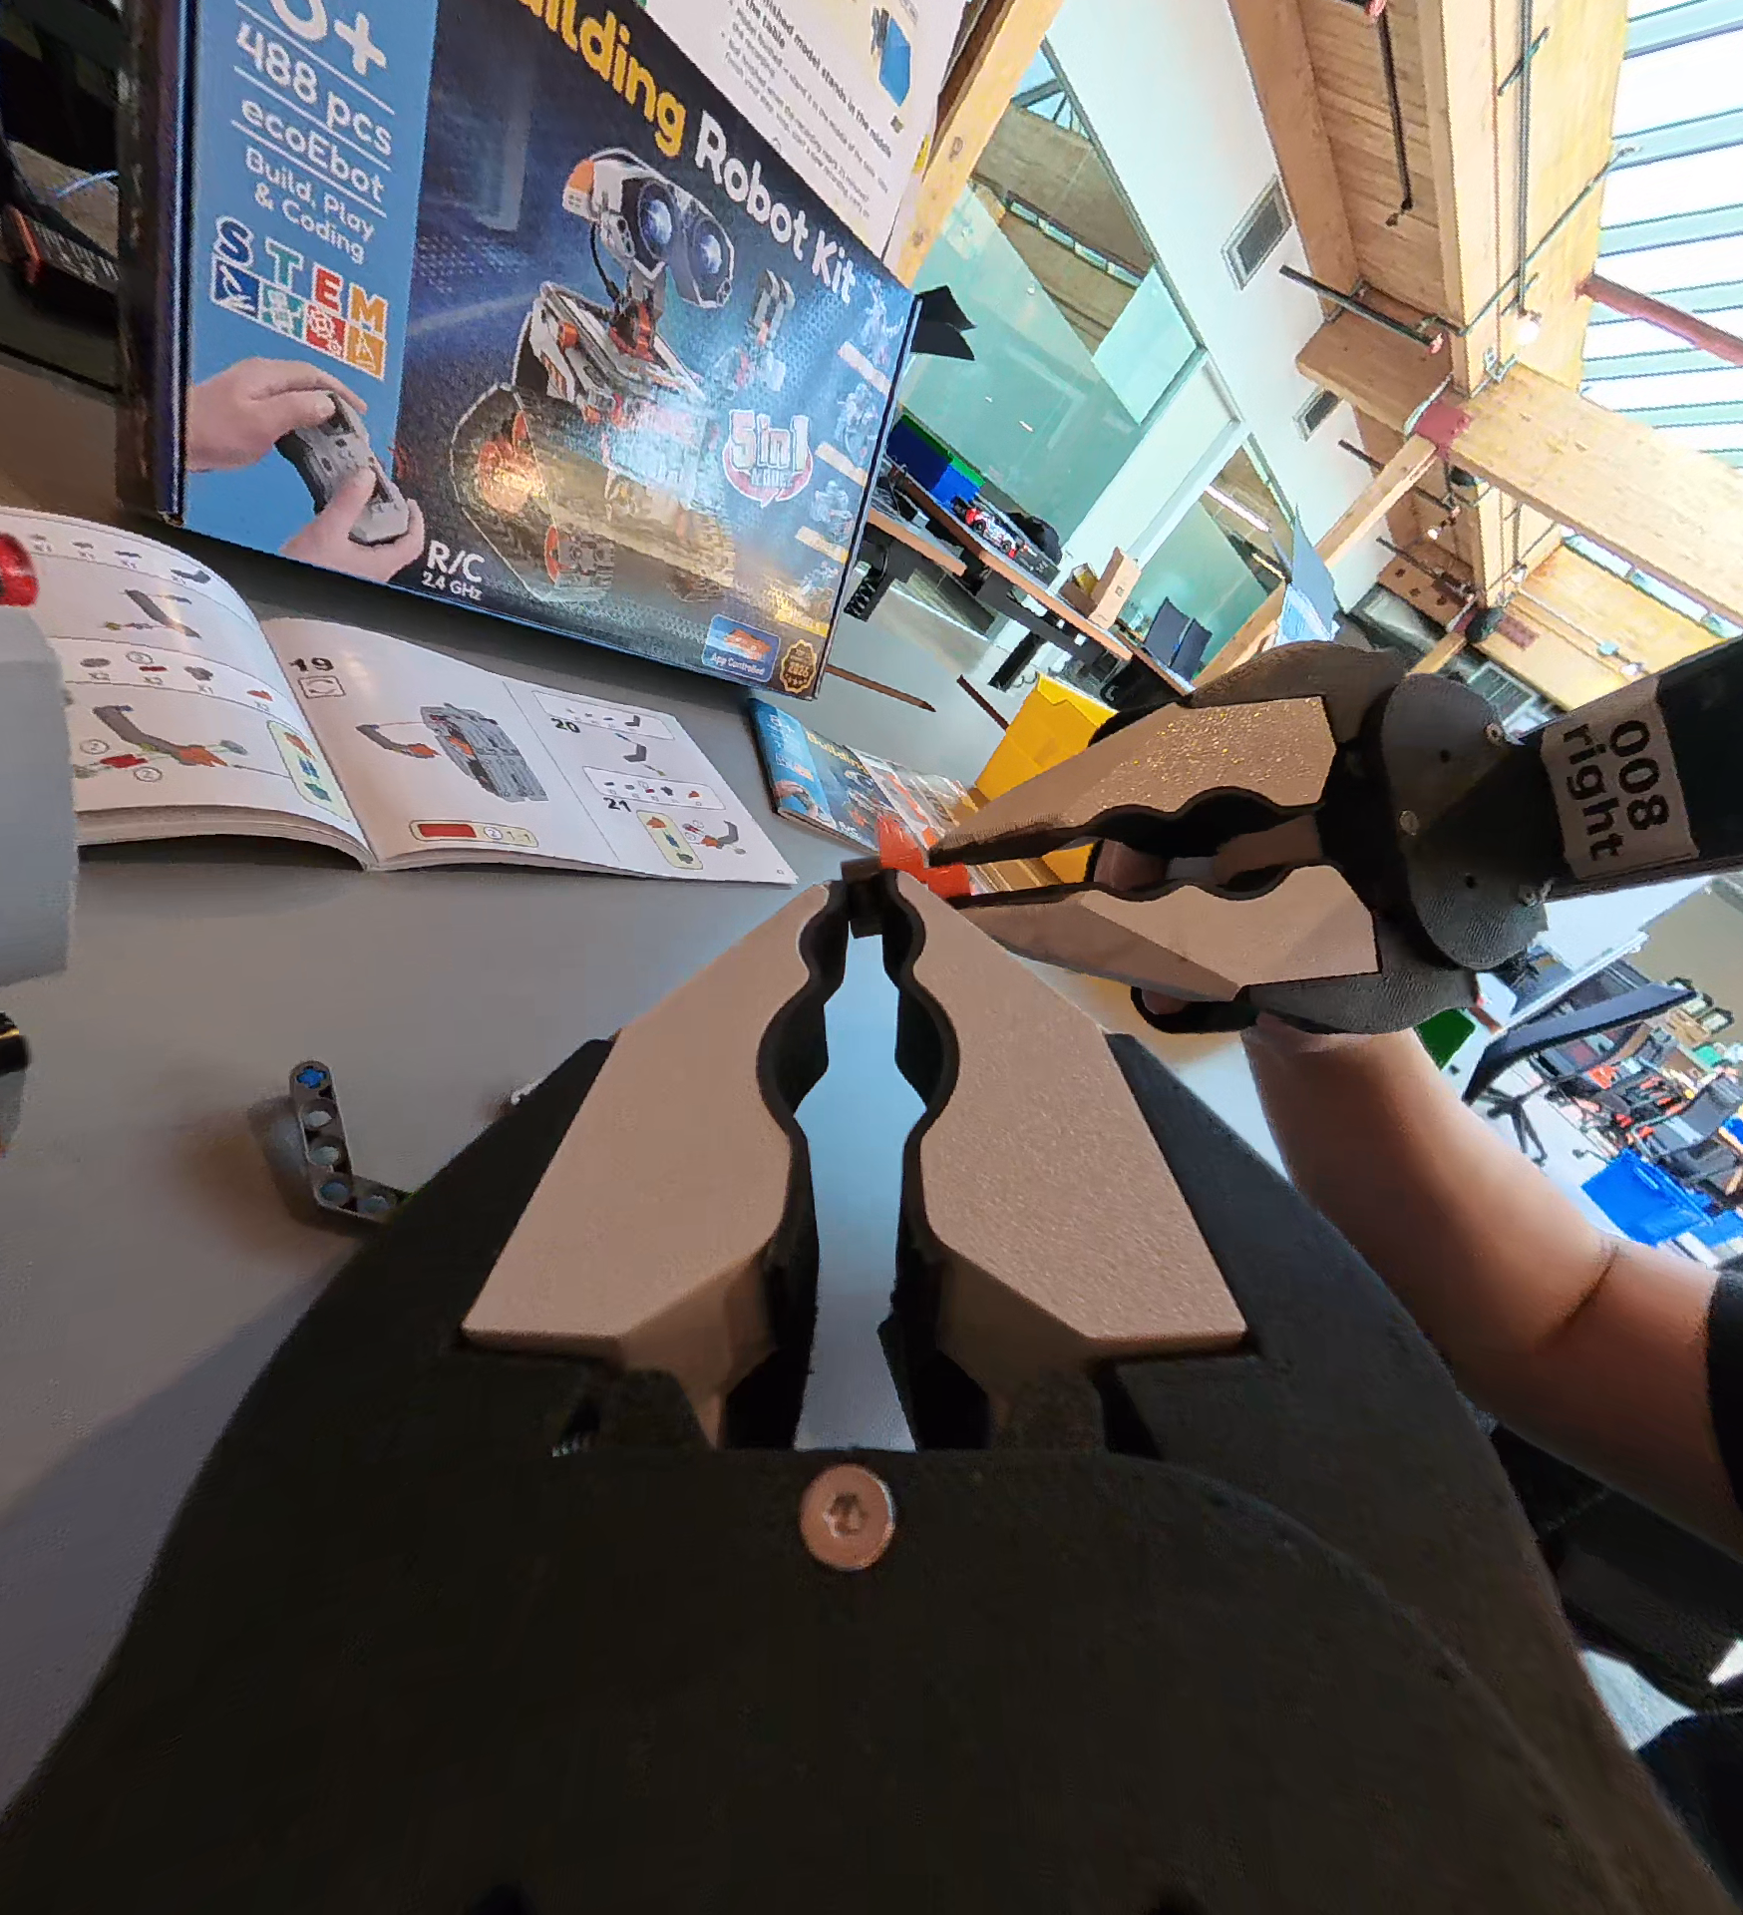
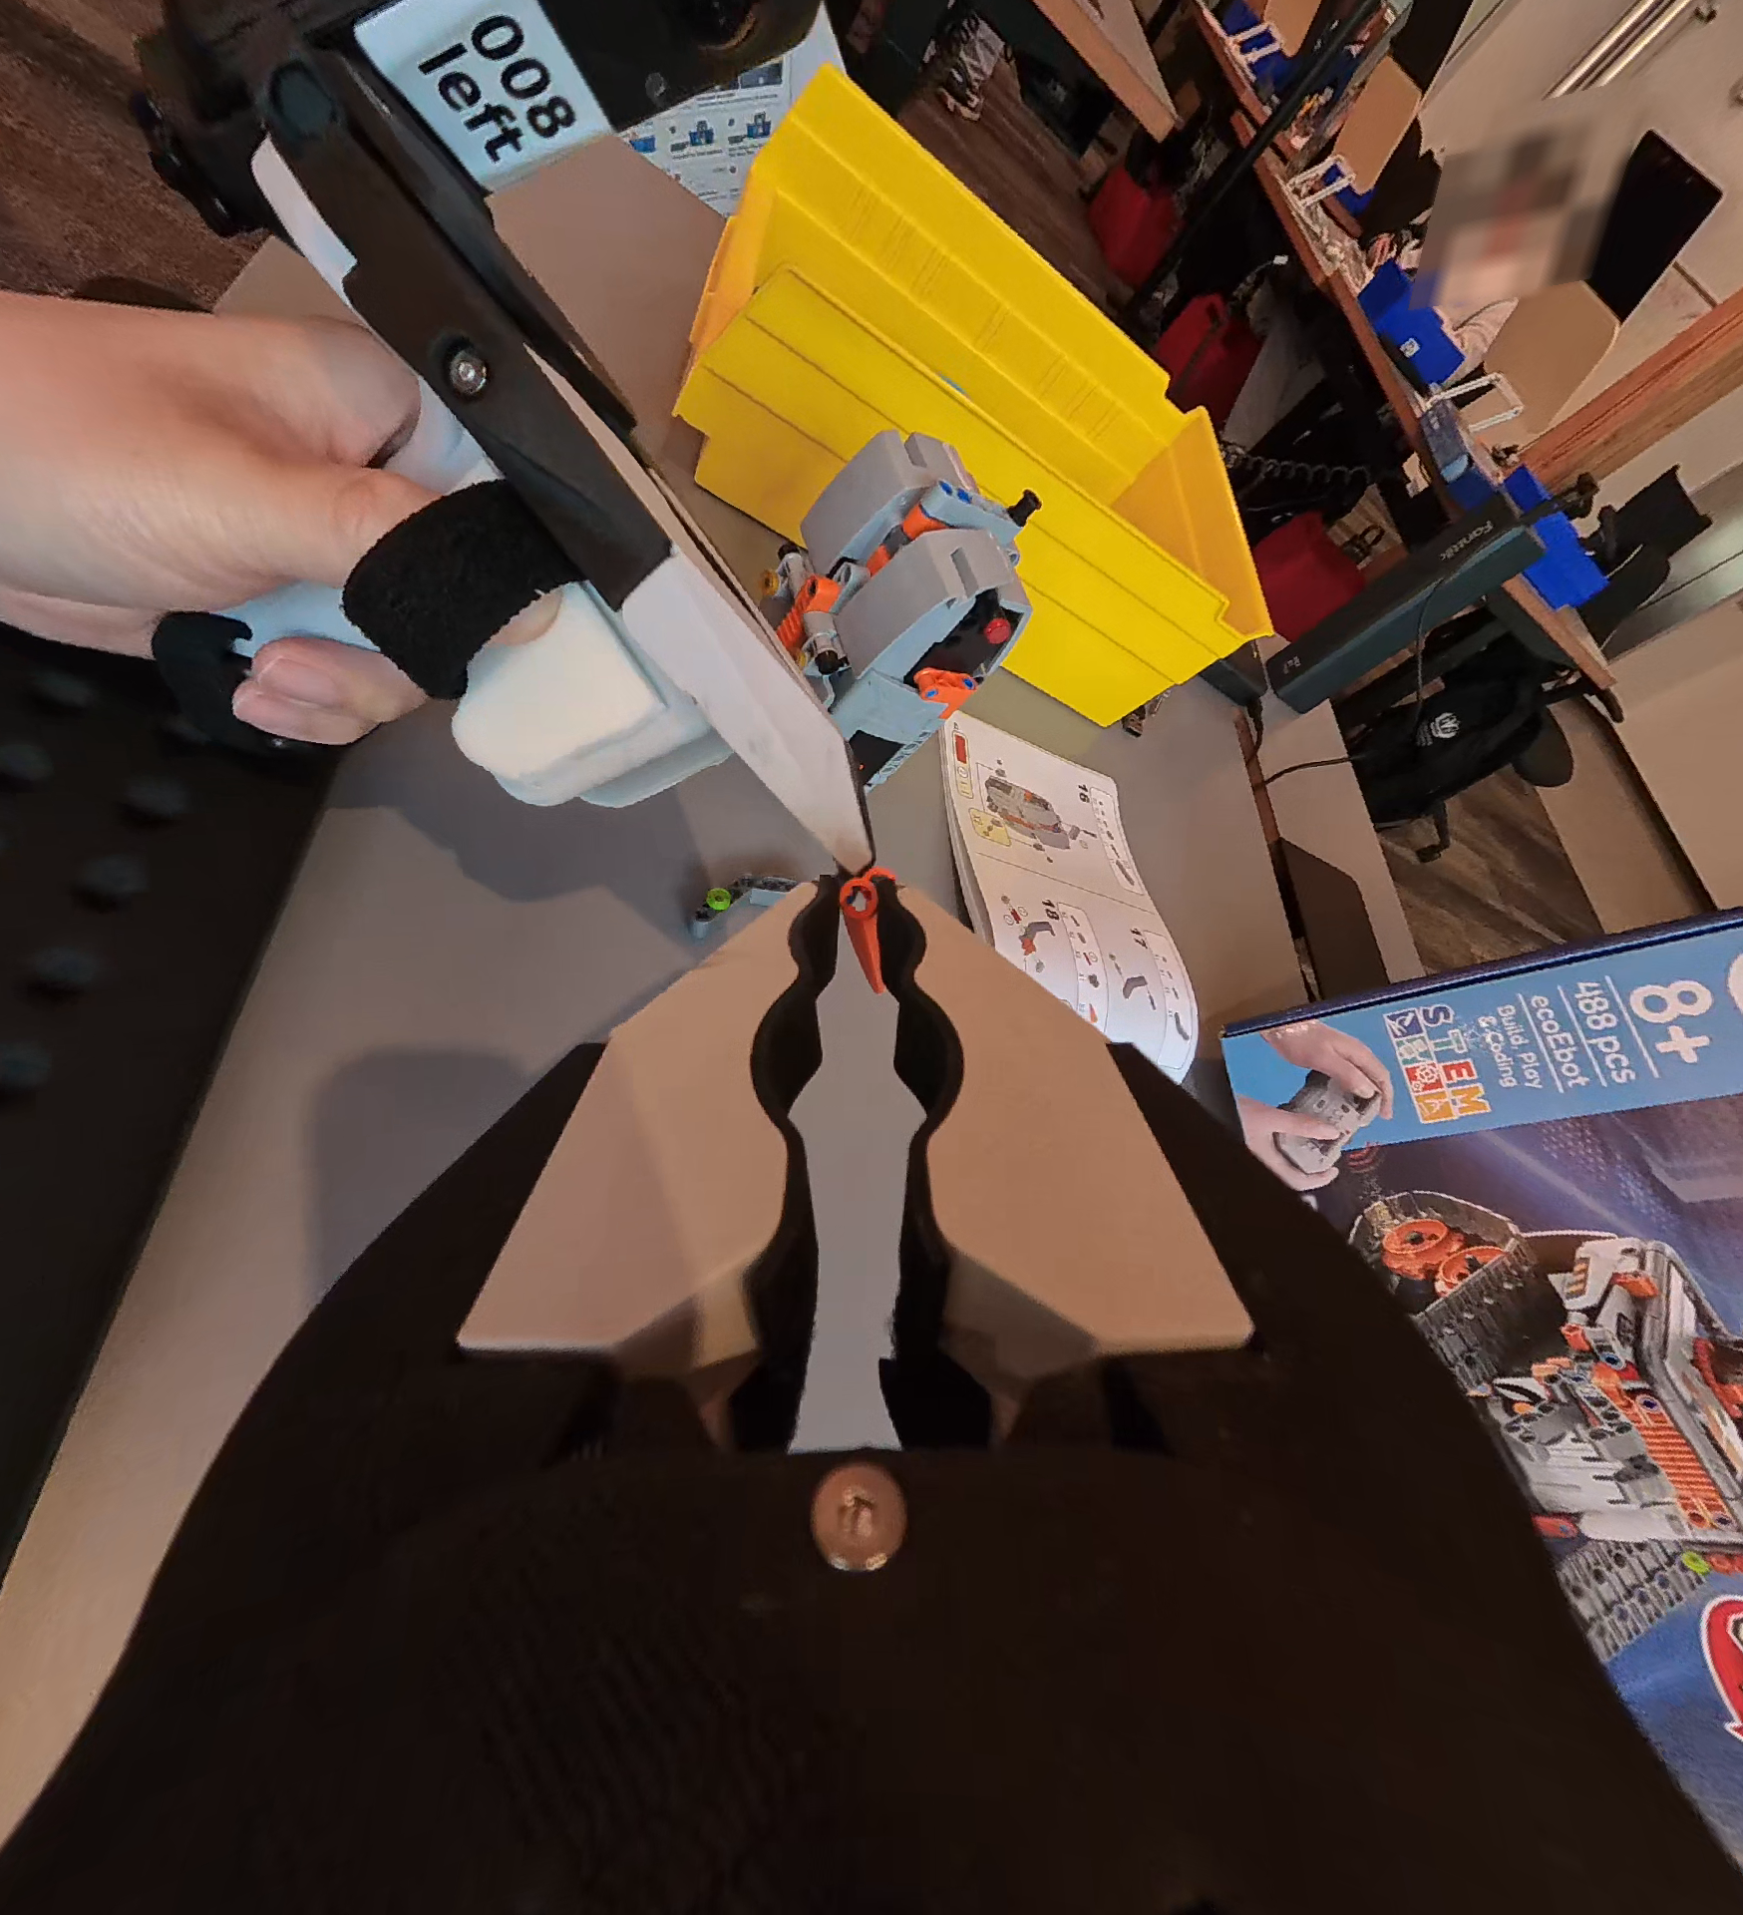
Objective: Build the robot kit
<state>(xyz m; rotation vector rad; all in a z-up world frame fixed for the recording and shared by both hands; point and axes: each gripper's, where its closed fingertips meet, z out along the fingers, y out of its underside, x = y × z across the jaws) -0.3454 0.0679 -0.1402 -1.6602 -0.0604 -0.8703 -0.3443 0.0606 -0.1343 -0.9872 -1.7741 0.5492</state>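
Above the middle of the grey bench (image 1: 225, 984), the two grippers meet tip to tip. The left gripper (image 1: 865, 899) is clamped on a small dark piece (image 1: 865, 912) at its very tips, and the right gripper (image 2: 857, 899) is pinched on a small orange piece (image 2: 862, 927) whose pointed end hangs back between its fingers. In the left wrist view the right gripper (image 1: 935, 868) comes in from the right side, its tips just beside the dark piece, with the orange piece (image 1: 909, 852) touching or nearly touching it; whether the two pieces are joined cannot be told. In the right wrist view the left gripper (image 2: 855, 860) slants down from the upper left, held by a hand (image 2: 173, 497). On the bench below lies a grey angled beam (image 1: 323, 1140) with holes. Farther back an open instruction booklet (image 1: 412, 746) lies flat, and behind it a blue toy kit box (image 1: 536, 342) stands upright. Toward the bench's far edge in the right wrist view, a half-built grey and orange model (image 2: 898, 591) sits just beside a yellow bin (image 2: 950, 342).
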